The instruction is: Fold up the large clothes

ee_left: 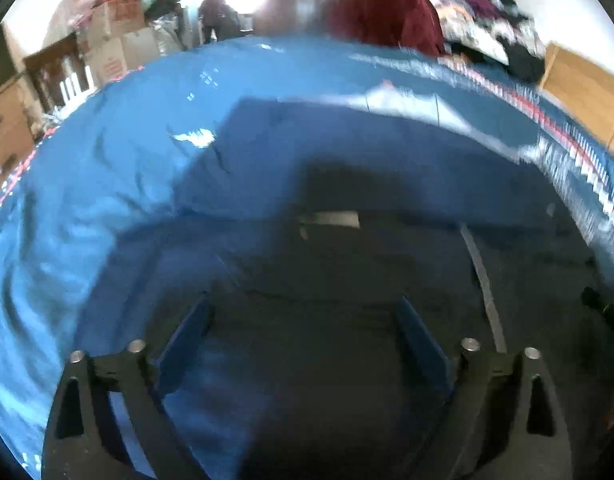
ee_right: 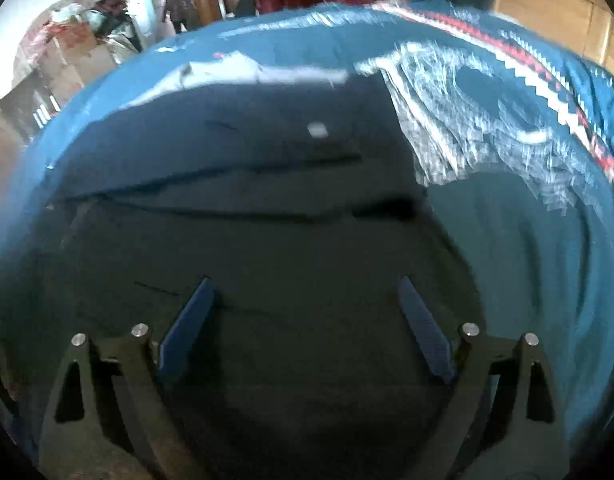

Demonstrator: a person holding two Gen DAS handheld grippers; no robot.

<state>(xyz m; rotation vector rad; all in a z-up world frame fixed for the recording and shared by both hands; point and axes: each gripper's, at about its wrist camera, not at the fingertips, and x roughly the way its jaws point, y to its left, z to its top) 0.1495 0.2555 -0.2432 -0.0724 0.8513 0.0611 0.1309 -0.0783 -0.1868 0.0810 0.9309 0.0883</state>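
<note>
Across the middle of both frames a dark navy garment [ee_left: 347,168] is lying spread out on a bed covered in a blue bedspread [ee_left: 87,200], and it's all pretty blurry so take the details loosely. Down at the bottom of the left wrist view the left claw [ee_left: 305,312] is hanging over the cloth with its blue pads spread wide, nothing between them. Same story in the right wrist view: the right claw [ee_right: 305,296] is sitting wide apart over the dark fabric, gripping nothing. Over on the right of that view a white and red pattern [ee_right: 487,112] is showing on the blue cover. A red garment [ee_left: 387,16] and a heap of other clothes [ee_left: 487,20] are piling up at the top right, cardboard boxes [ee_left: 115,40] at the upper left. My guess is we're between folds, lining up for a grab. Next move is probably each claw dropping to a near edge or corner, pinching the fabric, then carrying it over.
</note>
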